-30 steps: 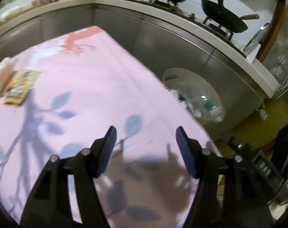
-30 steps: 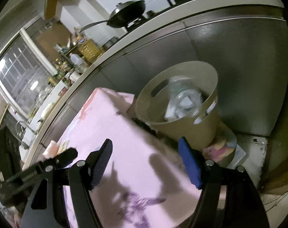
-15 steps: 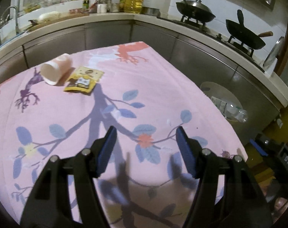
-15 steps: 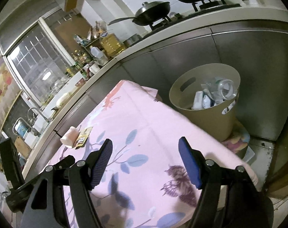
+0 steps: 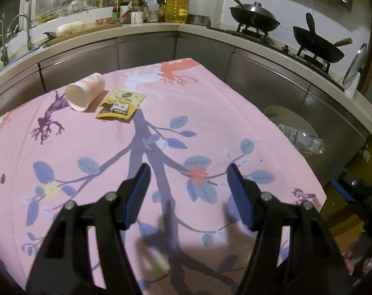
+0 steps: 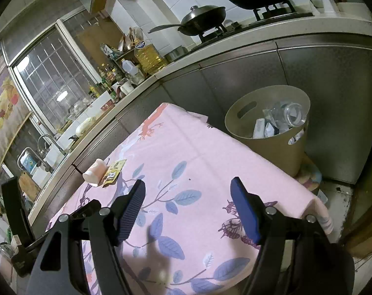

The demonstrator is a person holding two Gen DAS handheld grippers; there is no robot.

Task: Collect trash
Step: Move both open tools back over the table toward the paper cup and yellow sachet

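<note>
pink cloth with a printed branch and leaves covers the table (image 5: 210, 113) in the left wrist view, and the trash left on it sits together at the far side: a paper cup (image 5: 84, 94) tipped on its side with its mouth toward the camera, and a yellow snack wrapper (image 5: 121, 104) lying flat just beside it, near enough that one reach could serve both. the left gripper (image 5: 187, 180) hangs over the near part of the cloth with its blue pads wide apart and nothing between them, well apart from both pieces, which reads as ready for a pick rather than carrying. off the table's right edge the beige bin (image 5: 288, 115) shows a plastic bottle (image 5: 306, 140) resting across its rim. in the right wrist view the right gripper (image 6: 188, 205) is likewise spread and empty above the cloth, angled toward the bin (image 6: 272, 147), which stands on the floor against the steel cabinets, close to the table corner, likely so drops are short. the cup (image 6: 95, 173) and wrapper (image 6: 114, 173) lie far left here, so the left tool seems better placed for them.
</note>
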